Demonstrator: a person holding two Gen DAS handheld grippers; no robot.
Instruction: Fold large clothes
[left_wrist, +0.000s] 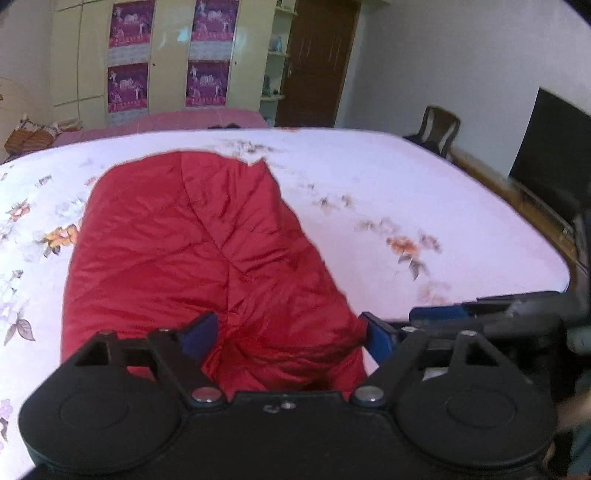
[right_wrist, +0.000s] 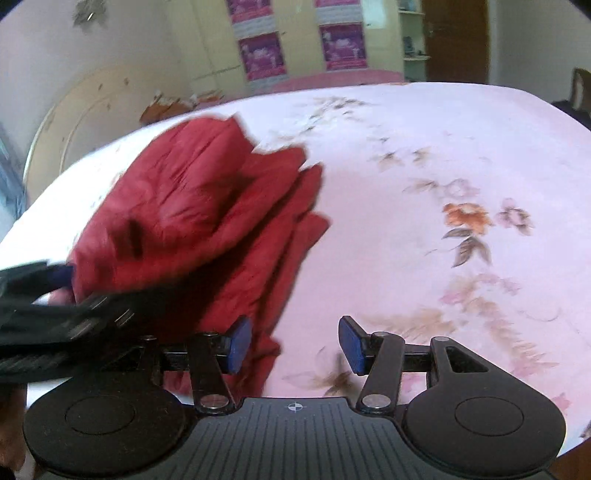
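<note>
Red quilted jacket (left_wrist: 207, 251) is sitting folded lengthwise on the floral bedsheet (left_wrist: 406, 192), running from your left gripper (left_wrist: 290, 334) up toward 12 o'clock in the left wrist view. You're holding that gripper's jaws wide, the blue pads standing either side of the near end with fabric bulging between them, but I can't see them pressing on anything.

Your right gripper (right_wrist: 293, 343) is hovering about half open over bare sheet with nothing in it, and the jacket's stacked edges (right_wrist: 295, 221) are lying off at 10 o'clock from it.

What's worrying me: that shiny padded cloth is looking springy, so the fold could be puffing back open while nobody's holding it down. In the right wrist view the layers are already fanning out at the edge, so if you're grabbing only the top one, the rest could be sliding out. Also, your two tools are sitting close together; watch you aren't bumping one while closing the other.
</note>
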